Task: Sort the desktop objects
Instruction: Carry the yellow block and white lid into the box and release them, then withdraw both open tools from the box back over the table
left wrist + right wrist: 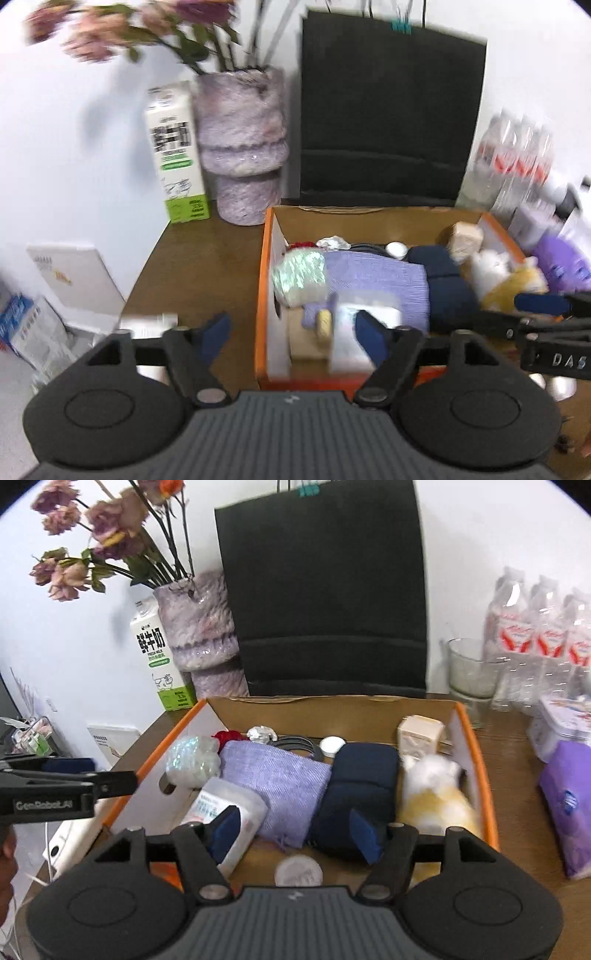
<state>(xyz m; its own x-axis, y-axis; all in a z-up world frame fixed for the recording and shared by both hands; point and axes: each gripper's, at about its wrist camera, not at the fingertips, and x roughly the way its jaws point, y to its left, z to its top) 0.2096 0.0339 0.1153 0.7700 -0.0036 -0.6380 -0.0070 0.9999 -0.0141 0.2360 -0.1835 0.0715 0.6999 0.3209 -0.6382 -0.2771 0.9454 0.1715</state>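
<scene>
A brown wooden desk (517, 760) stands against a plain white wall (480, 535). At its back edge a black paper bag (321, 590) leans on the wall, beside a mottled purple vase (199, 627) of faded pink flowers (70, 572). The light is even and bright.

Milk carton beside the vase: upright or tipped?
Upright. The milk carton stands on its base on the desk, gabled top up, beside the vase, in both views.

You have a brown wooden table (517, 746), smooth; cardboard box (476, 738), matt with orange rim; lilac woven cloth (277, 775); glossy plastic bottles (543, 635); matt black paper bag (325, 590).
</scene>
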